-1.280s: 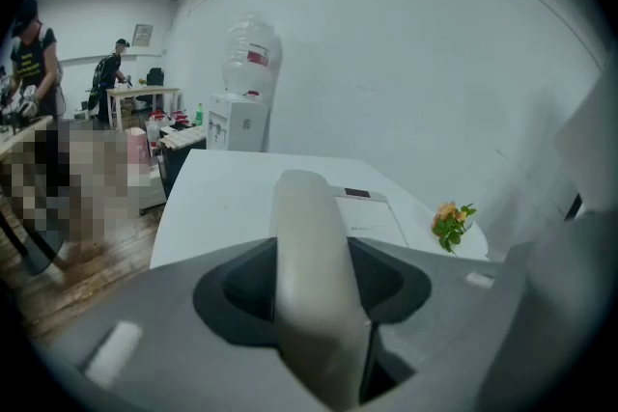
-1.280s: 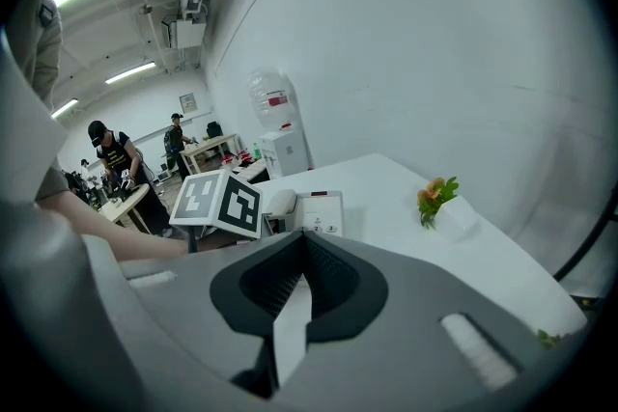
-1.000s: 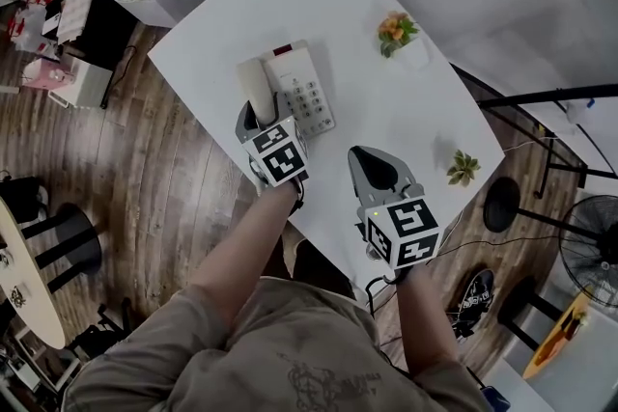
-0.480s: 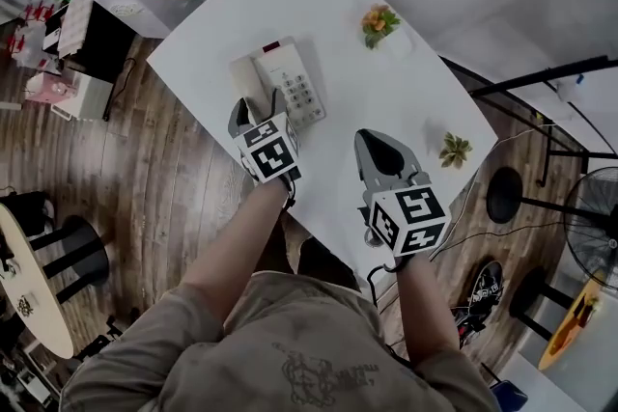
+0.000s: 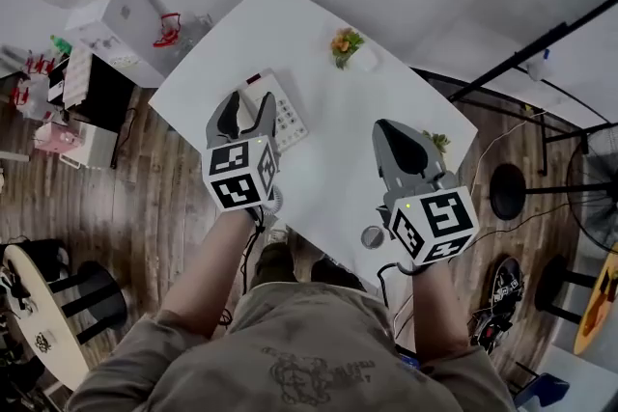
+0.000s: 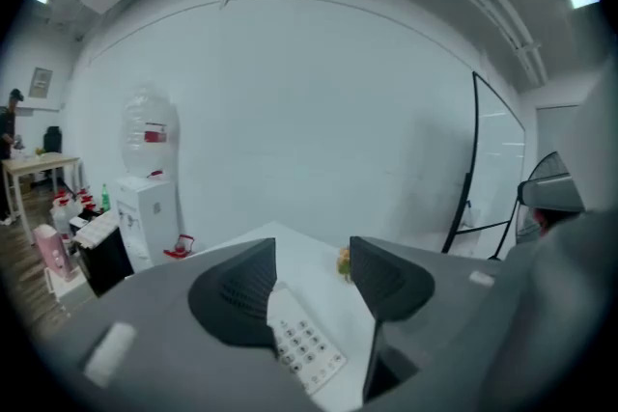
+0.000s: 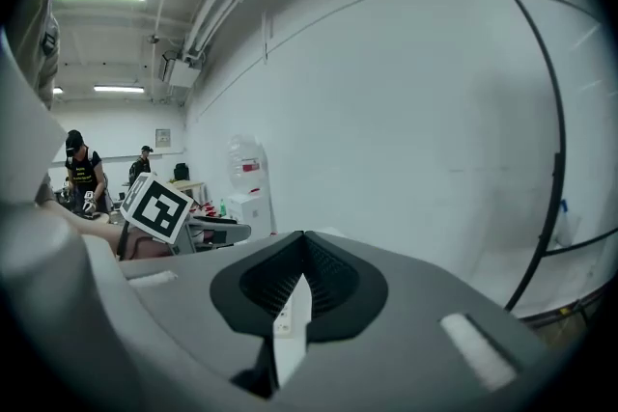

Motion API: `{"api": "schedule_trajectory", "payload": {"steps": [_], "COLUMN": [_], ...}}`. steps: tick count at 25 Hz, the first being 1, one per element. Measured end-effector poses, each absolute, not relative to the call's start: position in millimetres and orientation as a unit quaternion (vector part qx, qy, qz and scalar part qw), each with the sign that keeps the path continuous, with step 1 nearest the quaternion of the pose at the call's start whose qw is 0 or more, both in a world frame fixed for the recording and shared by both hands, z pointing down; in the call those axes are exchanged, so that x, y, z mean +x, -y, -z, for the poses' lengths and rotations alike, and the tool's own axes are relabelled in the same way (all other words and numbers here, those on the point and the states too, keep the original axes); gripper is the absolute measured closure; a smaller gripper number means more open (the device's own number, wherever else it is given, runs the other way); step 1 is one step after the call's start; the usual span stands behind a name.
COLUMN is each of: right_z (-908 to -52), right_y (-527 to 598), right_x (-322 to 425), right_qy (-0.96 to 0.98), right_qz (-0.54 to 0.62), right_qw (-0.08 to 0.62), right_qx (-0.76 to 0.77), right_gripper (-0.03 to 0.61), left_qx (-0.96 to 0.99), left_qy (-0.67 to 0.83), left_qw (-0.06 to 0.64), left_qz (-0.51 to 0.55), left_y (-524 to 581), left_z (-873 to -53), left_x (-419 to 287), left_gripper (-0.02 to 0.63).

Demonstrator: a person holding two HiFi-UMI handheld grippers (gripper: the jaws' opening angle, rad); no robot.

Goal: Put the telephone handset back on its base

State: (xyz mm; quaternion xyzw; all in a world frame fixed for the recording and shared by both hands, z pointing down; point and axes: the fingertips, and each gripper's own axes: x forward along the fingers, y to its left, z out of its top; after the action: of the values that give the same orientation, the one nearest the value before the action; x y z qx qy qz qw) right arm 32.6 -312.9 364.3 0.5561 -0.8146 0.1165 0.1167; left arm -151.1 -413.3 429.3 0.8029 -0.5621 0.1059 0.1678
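My left gripper (image 5: 243, 101) open, empty, over telephone (image 5: 278, 114); right gripper (image 5: 391, 126) closed, empty. Pot (image 5: 359, 60), 12 o'clock: orange flowers (image 5: 342, 41). Second plant (image 5: 436, 141): head view only.

No readable text, telephone keypad (image 6: 307, 350) digits too small, water-bottle label (image 6: 154, 136) blurred

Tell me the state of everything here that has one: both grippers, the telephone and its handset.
Left gripper, open, nothing gripped, held over the telephone.
Right gripper, shut, empty.
Telephone, flat on the table, keypad up.
Handset, hidden under the left gripper, so whether it sits on its base cannot be told.
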Motion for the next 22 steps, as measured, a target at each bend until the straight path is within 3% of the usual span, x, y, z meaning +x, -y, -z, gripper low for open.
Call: {"api": "schedule_trajectory", "payload": {"steps": [7,11,22], "right_z": [-277.4,-242.7,-231.1], "right_y": [272.8,246.4,188.2], "right_x": [63.5,77.7,115.4], "right_qy": [0.798,0.784,0.741], "right_qz": [-0.037,-0.003,0.002], "right_qw": [0.062,0.049,0.04], "right_qx": [0.598,0.619,0.671], "right_gripper": [0.549,0.549,0.549], "left_qx": [0.873,0.905,0.965], "left_qy": [0.465,0.407,0.25], "left_qw": [0.123,0.064,0.021], "left_qz": [-0.084,-0.101,-0.077], "left_y": [378.4,352.7,283.1], "left_z": [-343.9,-311.1,-262.1], "left_x": [-104.2,-75.3,-9.5], "left_gripper": [0.375,0.445,0.517]}}
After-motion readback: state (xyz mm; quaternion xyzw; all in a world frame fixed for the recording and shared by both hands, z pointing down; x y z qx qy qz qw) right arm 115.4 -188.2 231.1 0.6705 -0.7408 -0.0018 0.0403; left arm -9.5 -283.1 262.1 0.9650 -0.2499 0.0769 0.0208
